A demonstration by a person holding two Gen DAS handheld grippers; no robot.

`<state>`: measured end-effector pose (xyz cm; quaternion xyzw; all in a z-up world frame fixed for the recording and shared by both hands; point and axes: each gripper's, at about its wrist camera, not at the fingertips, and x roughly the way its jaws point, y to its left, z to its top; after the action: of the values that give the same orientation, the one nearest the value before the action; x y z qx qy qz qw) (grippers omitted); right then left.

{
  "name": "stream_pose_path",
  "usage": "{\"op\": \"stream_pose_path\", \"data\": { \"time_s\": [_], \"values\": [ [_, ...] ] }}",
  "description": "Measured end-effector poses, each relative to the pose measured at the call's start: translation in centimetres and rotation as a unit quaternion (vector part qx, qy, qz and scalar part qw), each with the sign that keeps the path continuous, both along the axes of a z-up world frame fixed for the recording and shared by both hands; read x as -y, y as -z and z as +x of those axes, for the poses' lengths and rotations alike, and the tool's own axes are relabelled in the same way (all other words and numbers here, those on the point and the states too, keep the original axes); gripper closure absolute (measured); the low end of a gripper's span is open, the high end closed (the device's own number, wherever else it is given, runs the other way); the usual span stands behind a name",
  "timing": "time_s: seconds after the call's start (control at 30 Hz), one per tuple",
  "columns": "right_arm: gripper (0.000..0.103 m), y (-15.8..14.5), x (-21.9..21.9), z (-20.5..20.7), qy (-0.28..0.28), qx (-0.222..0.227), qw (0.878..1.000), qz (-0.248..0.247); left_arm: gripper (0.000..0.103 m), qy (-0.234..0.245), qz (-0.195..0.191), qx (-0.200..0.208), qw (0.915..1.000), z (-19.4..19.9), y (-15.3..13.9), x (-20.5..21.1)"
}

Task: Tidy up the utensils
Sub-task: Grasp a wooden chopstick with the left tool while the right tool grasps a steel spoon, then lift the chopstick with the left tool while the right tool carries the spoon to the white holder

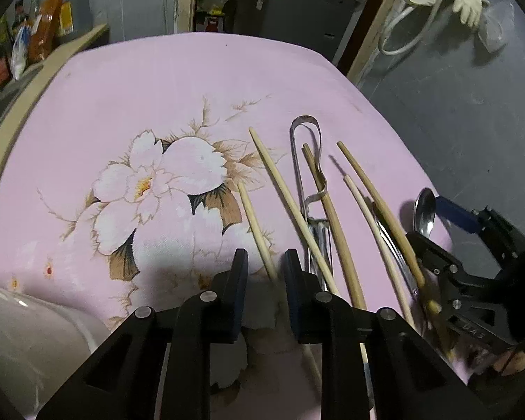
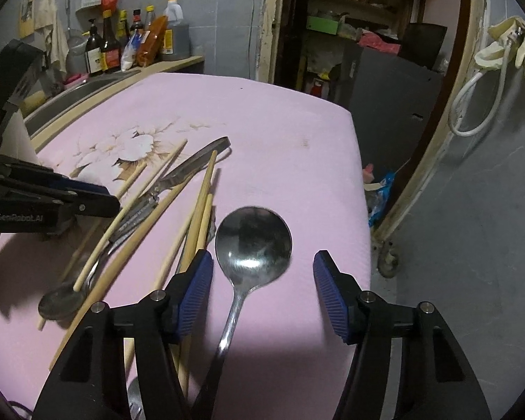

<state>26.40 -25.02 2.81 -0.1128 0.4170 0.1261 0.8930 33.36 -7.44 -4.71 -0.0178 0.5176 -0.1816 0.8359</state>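
Two wrist-camera views look down on a table covered by a pink cloth [image 1: 129, 98] printed with large white flowers.

In the left wrist view, the left gripper [image 1: 265, 266] fills the bottom centre. Its dark fingers stand a narrow gap apart around the near end of a pale chopstick [image 1: 253, 224], but whether the pads press on it cannot be told. To the right of that chopstick, several more chopsticks [image 1: 332, 217] lie in a loose fan together with metal tongs [image 1: 306, 161]. A pale bowl [image 1: 35, 343] sits at the lower left edge. The right gripper [image 1: 437, 231] shows at the right edge.

In the right wrist view, the right gripper [image 2: 262, 280] stands open at the bottom of the frame, its blue ribbed pads [image 2: 327, 290] apart on either side of a large metal spoon [image 2: 252, 241] lying on the cloth; neither pad touches it. Left of centre, a smaller spoon [image 2: 61, 301] lies under the chopsticks. Bottles [image 2: 108, 49] stand on a counter at the upper left.
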Motion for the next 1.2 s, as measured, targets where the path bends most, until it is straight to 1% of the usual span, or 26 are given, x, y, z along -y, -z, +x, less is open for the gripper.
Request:
{"op": "stream_pose_path", "data": {
  "time_s": [0.1, 0.17, 0.2, 0.23, 0.27, 0.3, 0.33, 0.4, 0.53, 0.6, 0.7, 0.8, 0.83, 0.9, 0.97, 1.0, 1.03, 1.07, 1.13, 1.17, 1.2],
  "values": [
    [0.045, 0.2, 0.2, 0.7, 0.005, -0.012, 1.000, 0.016, 0.087, 0.002, -0.002, -0.005, 1.0000, 0.5, -0.3, -0.2],
    [0.045, 0.2, 0.3, 1.1, 0.010, -0.017, 1.000, 0.024, 0.087, 0.002, -0.004, -0.008, 1.0000, 0.0, -0.3, -0.2],
    [0.045, 0.2, 0.3, 1.1, 0.012, -0.017, 1.000, 0.024, 0.089, 0.000, -0.005, -0.009, 0.9999, 0.2, -0.2, -0.1],
    [0.046, 0.3, 0.1, 1.0, 0.012, -0.015, 1.000, 0.021, 0.096, -0.002, -0.003, -0.009, 1.0000, 0.0, -0.2, 0.1],
    [0.049, 0.3, 0.0, 0.8, 0.010, -0.014, 1.000, 0.020, 0.097, -0.003, 0.000, -0.008, 1.0000, 0.2, -0.2, 0.2],
    [0.060, 0.3, -0.1, 0.7, 0.006, -0.014, 1.000, 0.023, 0.097, -0.004, 0.001, -0.006, 1.0000, 0.3, -0.2, 0.8],
    [0.062, 0.3, -0.1, 0.6, 0.006, -0.015, 1.000, 0.024, 0.099, -0.007, -0.001, -0.004, 1.0000, 0.0, -0.2, 0.5],
    [0.062, 0.2, -0.3, 0.5, 0.009, -0.011, 1.000, 0.019, 0.101, -0.011, -0.005, -0.003, 0.9999, -0.6, -0.3, 0.6],
    [0.063, 0.0, -0.6, -0.1, 0.009, 0.005, 1.000, 0.008, 0.101, -0.018, -0.023, 0.000, 0.9996, -2.7, -0.9, -0.7],
    [0.063, -0.5, -1.0, -0.8, 0.006, 0.027, 1.000, 0.002, 0.101, -0.019, -0.030, 0.012, 0.9993, -4.2, -1.4, -1.3],
    [0.063, -1.5, -1.5, -2.3, 0.005, 0.071, 0.997, -0.011, 0.101, -0.021, -0.043, 0.042, 0.9979, -6.2, -2.5, -2.0],
    [0.063, -2.5, -2.1, -4.2, 0.008, 0.124, 0.992, -0.021, 0.101, -0.027, -0.060, 0.093, 0.9935, -8.5, -4.0, -3.0],
    [0.063, -2.9, -2.3, -5.0, 0.010, 0.145, 0.989, -0.024, 0.101, -0.030, -0.067, 0.121, 0.9900, -9.5, -4.8, -3.5],
    [0.063, -3.6, -2.7, -6.2, 0.013, 0.182, 0.983, -0.033, 0.101, -0.033, -0.070, 0.159, 0.9842, -10.5, -5.8, -3.8],
    [0.063, -4.4, -3.1, -7.5, 0.018, 0.222, 0.974, -0.041, 0.101, -0.037, -0.073, 0.205, 0.9755, -12.0, -7.3, -4.3],
    [0.063, -4.7, -3.3, -7.9, 0.019, 0.237, 0.970, -0.045, 0.101, -0.039, -0.075, 0.219, 0.9721, -12.3, -7.6, -4.3],
    [0.063, -5.1, -3.7, -8.5, 0.021, 0.258, 0.965, -0.051, 0.101, -0.042, -0.079, 0.239, 0.9669, -13.1, -8.4, -4.7],
    [0.063, -5.5, -4.0, -9.0, 0.021, 0.276, 0.959, -0.055, 0.101, -0.044, -0.079, 0.249, 0.9642, -12.6, -8.9, -3.9],
    [0.063, -6.4, -4.6, -9.7, 0.022, 0.307, 0.950, -0.058, 0.101, -0.051, -0.085, 0.274, 0.9565, -13.0, -9.8, -3.8],
    [0.063, -6.9, -5.0, -10.0, 0.021, 0.321, 0.945, -0.058, 0.101, -0.053, -0.089, 0.283, 0.9536, -12.3, -10.2, -3.3],
    [0.063, -7.3, -5.3, -10.3, 0.020, 0.330, 0.942, -0.059, 0.101, -0.057, -0.092, 0.293, 0.9498, -12.6, -10.8, -3.6]
  ]
}}
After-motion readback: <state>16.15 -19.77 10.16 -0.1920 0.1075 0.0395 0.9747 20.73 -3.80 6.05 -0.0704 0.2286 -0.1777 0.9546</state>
